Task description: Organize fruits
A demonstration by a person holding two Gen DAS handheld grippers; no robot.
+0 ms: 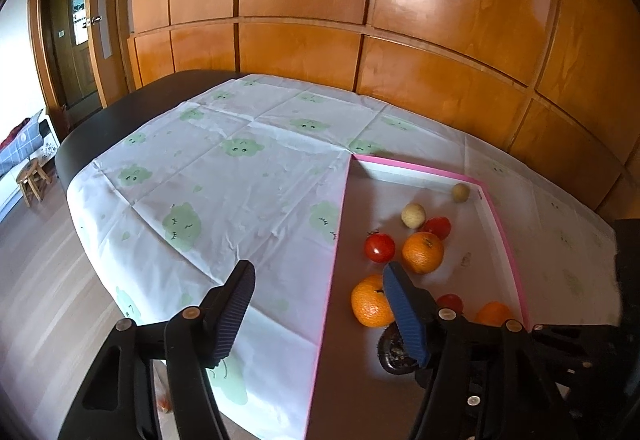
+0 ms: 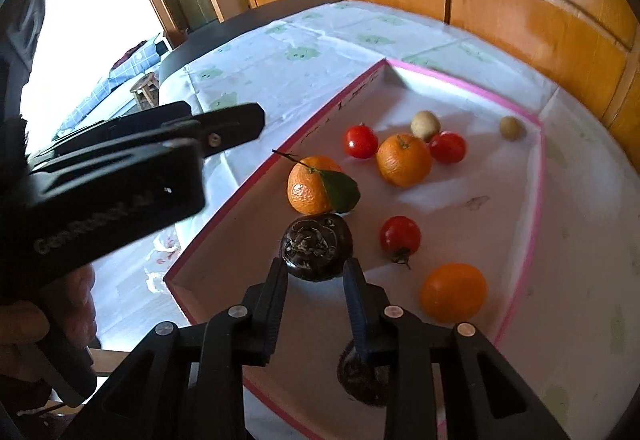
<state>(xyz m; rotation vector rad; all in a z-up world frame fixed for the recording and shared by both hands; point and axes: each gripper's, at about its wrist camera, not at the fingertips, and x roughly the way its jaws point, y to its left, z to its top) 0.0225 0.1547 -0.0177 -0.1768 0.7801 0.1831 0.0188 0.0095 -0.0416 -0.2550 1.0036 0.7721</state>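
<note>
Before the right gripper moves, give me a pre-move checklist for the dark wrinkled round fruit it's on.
1. Grip: right gripper closed on the dark wrinkled round fruit: ok.
2. Grip depth: only the fingertips catch its lower sides: not ok.
3. Fruit lifted off the floor of the pink-rimmed white box: cannot tell.
4. Clearance from the leafy orange mandarin just behind: cannot tell.
5. Second dark fruit lies under the right gripper, partly hidden: not ok.
6. Left gripper open, empty, straddling the box wall: ok.
</note>
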